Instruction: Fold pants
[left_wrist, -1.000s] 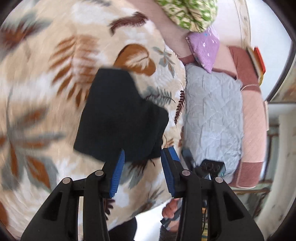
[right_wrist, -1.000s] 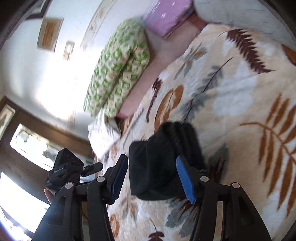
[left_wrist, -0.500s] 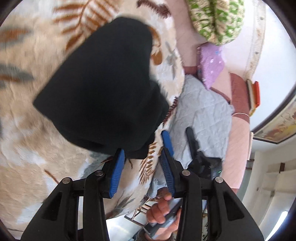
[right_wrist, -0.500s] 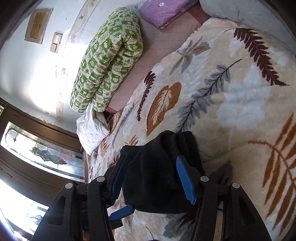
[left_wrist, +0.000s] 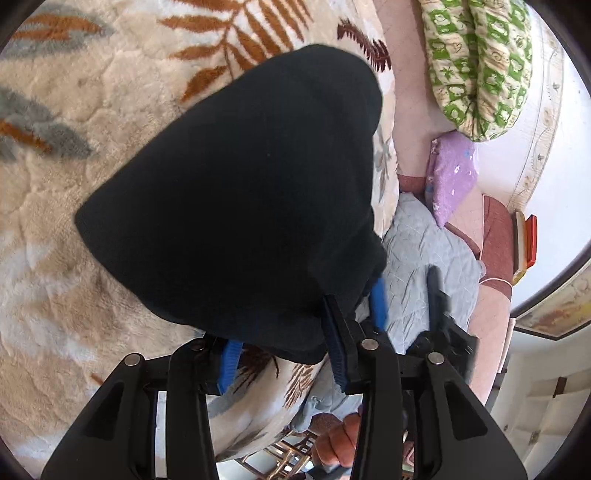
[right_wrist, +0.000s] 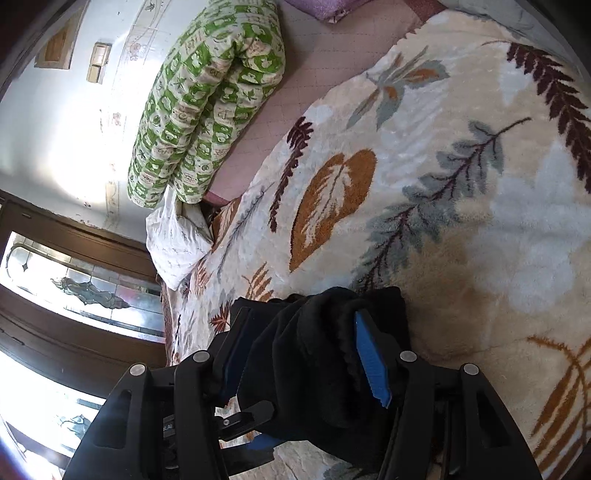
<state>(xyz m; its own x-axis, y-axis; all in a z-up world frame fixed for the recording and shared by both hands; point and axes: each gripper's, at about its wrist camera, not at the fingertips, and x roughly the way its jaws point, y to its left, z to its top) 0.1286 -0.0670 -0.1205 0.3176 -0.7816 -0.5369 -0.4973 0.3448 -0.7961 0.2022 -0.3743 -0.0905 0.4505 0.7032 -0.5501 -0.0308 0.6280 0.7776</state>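
Since a second ago my left gripper (left_wrist: 282, 360) dropped and rolled; pants (left_wrist: 240, 184) now fill its view. Both it and my right gripper (right_wrist: 301, 356) clamp the bundle at the blanket's (right_wrist: 461, 184) near edge, green pillow (right_wrist: 207, 110) well clear.

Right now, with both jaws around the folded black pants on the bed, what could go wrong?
1. The black pants are bunched thick in the right gripper; layers could slip and undo the fold.
2. They sit near the edge of the leaf-print blanket, so a loose end could slide off.
3. The left gripper grips close beside it and may snag.
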